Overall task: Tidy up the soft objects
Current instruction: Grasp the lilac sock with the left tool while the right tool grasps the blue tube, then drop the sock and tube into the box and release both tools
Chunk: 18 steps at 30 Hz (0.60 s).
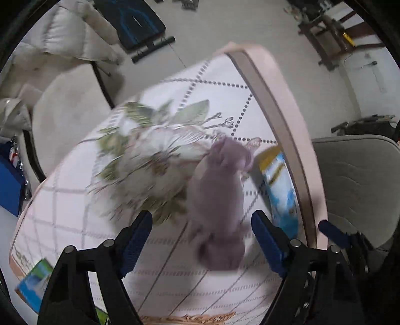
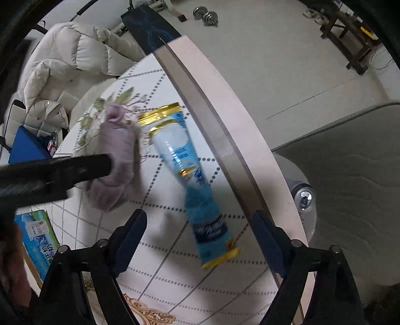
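The step looks like reaching for the rolled lilac cloth point(image 1: 217, 200), which lies on the table point(image 1: 75, 195) just left of the blue refill pouch point(image 2: 190, 180). Left gripper point(image 1: 202, 240) is spread above it, empty; right gripper point(image 2: 200, 240) hovers spread over the pouch. Next: lower and pinch.

One rolled lilac cloth point(image 2: 115, 160) lies on the bench point(image 2: 240, 130). One long blue and white packet point(image 2: 192, 182) with gold ends lies beside it. One blue and green carton point(image 2: 37, 237) sits at the bench's near left edge. Two grippers are in view, the left gripper point(image 1: 202, 240) and the right gripper point(image 2: 200, 237). One puffy cream jacket point(image 2: 72, 50) lies beyond the bench. Two dumbbell weights point(image 2: 206, 15) rest on the floor.
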Tool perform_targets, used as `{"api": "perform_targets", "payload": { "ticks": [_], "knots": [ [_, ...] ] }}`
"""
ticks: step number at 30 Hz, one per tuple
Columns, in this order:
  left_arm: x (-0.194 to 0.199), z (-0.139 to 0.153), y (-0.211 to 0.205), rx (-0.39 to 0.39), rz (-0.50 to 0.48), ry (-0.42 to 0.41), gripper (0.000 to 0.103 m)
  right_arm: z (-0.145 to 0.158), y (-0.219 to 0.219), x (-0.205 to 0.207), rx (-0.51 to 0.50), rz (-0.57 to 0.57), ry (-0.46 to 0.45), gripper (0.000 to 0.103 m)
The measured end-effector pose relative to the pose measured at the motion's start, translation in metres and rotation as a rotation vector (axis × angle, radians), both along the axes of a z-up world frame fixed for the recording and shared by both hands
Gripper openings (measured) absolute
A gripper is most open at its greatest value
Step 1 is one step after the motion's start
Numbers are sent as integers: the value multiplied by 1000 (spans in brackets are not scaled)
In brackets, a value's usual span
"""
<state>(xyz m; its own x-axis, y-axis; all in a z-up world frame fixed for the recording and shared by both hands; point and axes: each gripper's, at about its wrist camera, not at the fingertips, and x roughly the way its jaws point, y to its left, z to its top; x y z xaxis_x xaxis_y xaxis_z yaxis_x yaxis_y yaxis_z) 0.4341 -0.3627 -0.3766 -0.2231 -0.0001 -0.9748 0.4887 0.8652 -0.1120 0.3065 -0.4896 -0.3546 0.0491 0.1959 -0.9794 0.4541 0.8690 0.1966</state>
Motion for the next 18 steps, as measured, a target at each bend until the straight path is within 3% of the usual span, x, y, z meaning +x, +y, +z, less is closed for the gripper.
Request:
{"api": "perform_targets", "payload": {
  "ticks": [2, 3, 4, 5, 6, 9, 10, 14, 18],
  "knots": [
    [2, -13, -10, 23, -23, 10, 79, -10, -4, 5, 8, 6, 11, 80],
    [1, -17, -14, 34, -32, 14, 62, -15, -6, 7, 11, 11, 15, 78],
    [0, -20, -18, 55, -41, 5, 58, -20, -7, 9, 13, 17, 20, 74],
    [-1, -18, -21, 54, -48, -18, 45, -24, -8, 11, 12, 23, 25, 69],
    [-2, -16, -22, 60, -57, -32, 40, -28, -9, 13, 9, 30, 31, 66],
    [-7, -7, -17, 82, -43, -107, 39, -34, -5, 19, -35, 52, 57, 41],
    [-9, -5, -14, 81, -32, -120, 39, -34, 0, 22, -50, 70, 70, 27],
    [-21, 12, 9, 53, 28, -127, 39, -32, 17, 26, -84, 99, 88, 14],
    [-37, 47, 39, -16, 86, -145, 39, -10, 31, 19, -64, 85, 44, 14]
  ]
}}
